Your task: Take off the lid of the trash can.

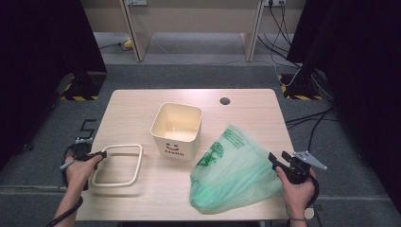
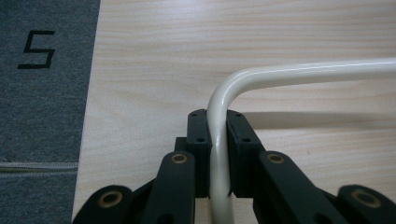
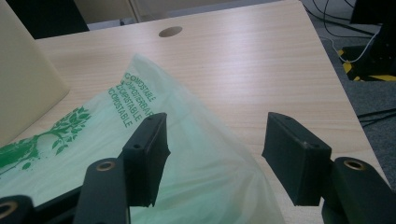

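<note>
A cream rounded-rectangle ring frame lay flat at the bench's near left, its left end pinched. A translucent green bag with printed tree and lettering lay puffed and crumpled at the near right

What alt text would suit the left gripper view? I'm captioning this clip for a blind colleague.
The left gripper has its two black jaws clamped on the cream ring frame, gripping it just below a rounded corner, past which the bar runs off to the right. Beneath lies the pale wooden table, and at left grey carpet bears a black number 5.
</note>
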The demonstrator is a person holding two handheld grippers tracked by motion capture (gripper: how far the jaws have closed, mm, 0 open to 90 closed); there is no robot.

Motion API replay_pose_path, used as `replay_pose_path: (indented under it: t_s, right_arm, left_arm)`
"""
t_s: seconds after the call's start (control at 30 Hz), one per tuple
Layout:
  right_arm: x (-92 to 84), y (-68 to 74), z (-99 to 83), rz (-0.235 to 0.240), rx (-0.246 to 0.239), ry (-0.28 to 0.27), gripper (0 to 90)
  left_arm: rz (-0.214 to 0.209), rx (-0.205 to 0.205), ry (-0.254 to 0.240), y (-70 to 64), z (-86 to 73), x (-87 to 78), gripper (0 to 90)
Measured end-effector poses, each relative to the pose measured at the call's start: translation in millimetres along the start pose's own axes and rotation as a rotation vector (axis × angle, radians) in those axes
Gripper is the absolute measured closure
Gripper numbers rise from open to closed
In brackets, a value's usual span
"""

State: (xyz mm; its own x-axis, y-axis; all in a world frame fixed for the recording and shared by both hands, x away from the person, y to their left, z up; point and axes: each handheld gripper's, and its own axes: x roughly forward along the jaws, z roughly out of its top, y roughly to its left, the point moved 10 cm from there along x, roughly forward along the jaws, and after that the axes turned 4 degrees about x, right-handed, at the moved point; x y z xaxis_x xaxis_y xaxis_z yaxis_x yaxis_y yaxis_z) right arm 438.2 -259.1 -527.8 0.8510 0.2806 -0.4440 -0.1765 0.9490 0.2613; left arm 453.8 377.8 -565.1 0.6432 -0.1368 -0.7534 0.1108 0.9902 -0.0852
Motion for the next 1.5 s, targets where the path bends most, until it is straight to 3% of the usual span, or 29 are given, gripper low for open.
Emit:
replay_pose_path:
  t_s: [0.87, 1.07, 1.27, 1.33, 1.5]
  right_arm:
    - [-0.4, -0.3, 0.2, -0.001, 0.002, -0.002, 39.8]
    - [0.1, -0.2, -0.1, -0.002, -0.002, 0.001, 39.6]
    - [1.1, -1.3, -1.7, -0.008, 0.006, 0.011, 38.8]
    - [1.4, -2.2, -1.4, -0.012, -0.003, 0.009, 38.5]
    - [0.5, -1.4, -2.8, -0.009, -0.002, 0.021, 37.7]
  left_arm:
    - [0.028, 0.060, 0.012, -0.5, -16.4, 5.9, 78.7]
    - [0.013, 0.051, -0.013, -2.0, -15.5, 0.6, 67.6]
    - [0.001, 0.055, -0.068, -4.6, -12.6, -3.2, 51.8]
    - [0.000, 0.039, -0.086, -5.0, -11.0, -4.5, 47.0]
    - [0.001, 0.046, -0.133, -6.2, -6.8, -6.1, 40.0]
